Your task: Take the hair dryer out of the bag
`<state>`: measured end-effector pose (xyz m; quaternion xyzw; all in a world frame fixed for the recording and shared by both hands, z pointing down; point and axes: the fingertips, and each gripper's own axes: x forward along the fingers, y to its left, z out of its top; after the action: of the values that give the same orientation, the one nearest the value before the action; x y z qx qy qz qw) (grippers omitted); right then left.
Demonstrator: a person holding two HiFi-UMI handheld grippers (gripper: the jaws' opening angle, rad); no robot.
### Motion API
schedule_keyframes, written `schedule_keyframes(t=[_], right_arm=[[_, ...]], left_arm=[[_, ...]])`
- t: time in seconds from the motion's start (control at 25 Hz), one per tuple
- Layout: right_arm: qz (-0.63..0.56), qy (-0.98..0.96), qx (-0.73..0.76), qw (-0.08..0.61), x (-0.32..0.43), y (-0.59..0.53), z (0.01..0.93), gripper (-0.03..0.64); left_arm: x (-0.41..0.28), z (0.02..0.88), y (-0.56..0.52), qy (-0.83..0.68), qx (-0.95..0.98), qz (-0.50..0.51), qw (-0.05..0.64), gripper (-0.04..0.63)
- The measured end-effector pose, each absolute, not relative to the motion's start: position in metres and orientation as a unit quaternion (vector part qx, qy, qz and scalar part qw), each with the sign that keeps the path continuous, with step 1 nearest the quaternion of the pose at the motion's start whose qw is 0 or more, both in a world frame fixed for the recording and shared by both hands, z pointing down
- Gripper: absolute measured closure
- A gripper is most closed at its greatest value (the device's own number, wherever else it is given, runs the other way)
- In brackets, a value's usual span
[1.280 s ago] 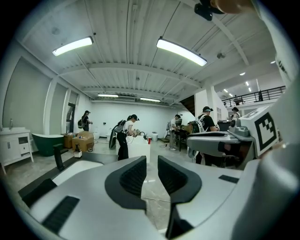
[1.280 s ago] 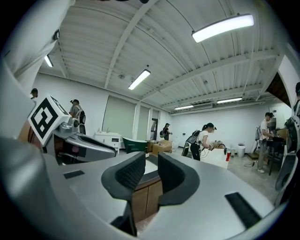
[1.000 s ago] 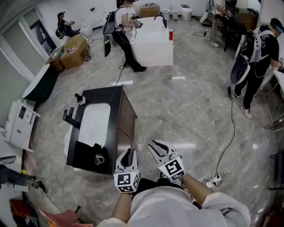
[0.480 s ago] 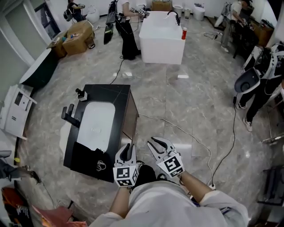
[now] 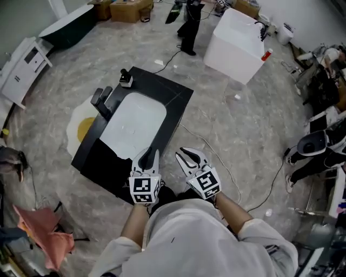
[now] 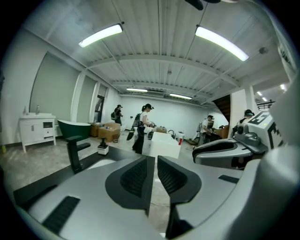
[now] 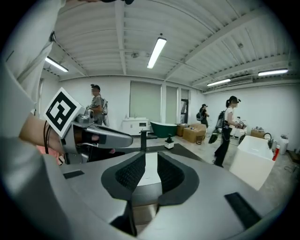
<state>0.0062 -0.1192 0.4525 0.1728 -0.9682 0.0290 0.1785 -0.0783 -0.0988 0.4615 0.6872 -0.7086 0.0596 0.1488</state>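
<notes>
Bottom centre of the head view: white-shirted torso, both forearms out. Left gripper has its jaws a narrow slit apart with nothing in the slit. Right gripper has its jaws a little wider apart and is also empty; pale basin shows through the gap in its own view. Marker cubes behind the jaws carry black-and-white square patterns. Pink cloth lies at lower left. Both grippers sit at the near corner of the black counter. The bag, black and slumped, lies on the counter's near end, just left of the left gripper, overlapping the basin's near rim. The hair dryer cannot be made out; the dark fabric hides the bag's contents. Black faucet stands on the basin's left side, and a small dispenser at the far corner. A white-and-yellow round object lies on the floor left of the counter. Right of the counter is open grey marble floor, crossed by a white cable. Far side: white block tub with a red bottle on its edge, green bathtub, white cabinet, cardboard boxes, and a person standing at top centre.
</notes>
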Motion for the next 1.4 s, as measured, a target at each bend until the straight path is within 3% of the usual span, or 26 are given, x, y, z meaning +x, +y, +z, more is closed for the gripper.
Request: schedule_keyframes(t=[0.36, 0.72, 1.12, 1.4], right_arm=[[0.017, -0.976, -0.01, 0.216, -0.062, -0.083, 0.485, 0.543], [0.036, -0.964, -0.131, 0.229, -0.056, -0.031, 0.537, 0.541], [0.059, -0.952, -0.171, 0.248, -0.026, 0.002, 0.554, 0.541], [0.068, -0.945, -0.167, 0.271, -0.045, 0.012, 0.571, 0.541]], left_arm=[[-0.126, 0.488, -0.026, -0.805, 0.557, 0.05, 0.196, 0.511], [-0.102, 0.542, 0.061, -0.855, 0.427, 0.116, 0.271, 0.511], [-0.11, 0.586, 0.106, -0.84, 0.378, 0.217, 0.323, 0.503], [-0.151, 0.62, 0.113, -0.788, 0.38, 0.367, 0.315, 0.478]])
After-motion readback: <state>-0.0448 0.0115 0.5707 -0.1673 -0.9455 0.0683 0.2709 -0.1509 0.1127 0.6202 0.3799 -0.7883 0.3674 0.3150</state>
